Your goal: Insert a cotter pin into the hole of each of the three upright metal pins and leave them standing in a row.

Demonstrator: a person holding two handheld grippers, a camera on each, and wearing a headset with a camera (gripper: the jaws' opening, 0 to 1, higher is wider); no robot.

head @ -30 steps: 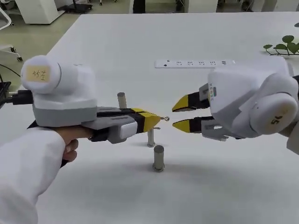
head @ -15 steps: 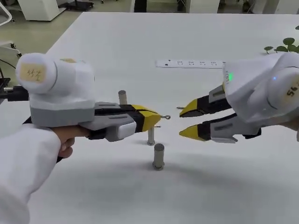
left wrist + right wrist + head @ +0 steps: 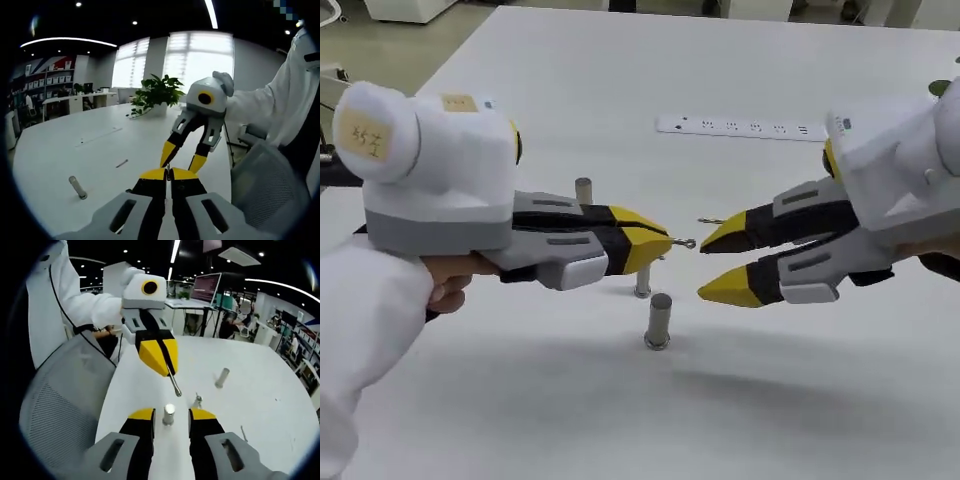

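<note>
Three short upright metal pins stand on the white table: a far one (image 3: 583,190), a middle one (image 3: 642,287) half hidden behind the left gripper, and a near one (image 3: 658,320). The middle pin (image 3: 197,401) seems to carry a cotter pin at its top. My left gripper (image 3: 655,245) is shut on a thin cotter pin (image 3: 682,243), loop end pointing right, held above the pins. My right gripper (image 3: 708,265) faces it, open and holding nothing, a short gap away. In the right gripper view the near pin (image 3: 169,414) lies between the open fingertips, and the held cotter pin (image 3: 174,382) points down toward it.
A loose cotter pin (image 3: 710,221) lies on the table behind the right gripper's tips. A white power strip (image 3: 740,127) lies further back. A potted plant (image 3: 155,92) stands at the table's far right end. A mesh chair (image 3: 65,405) is beside the table.
The right gripper has tilted and drawn slightly back to the right, still open. The left gripper holds the cotter pin in about the same place. The head camera has shifted a little.
</note>
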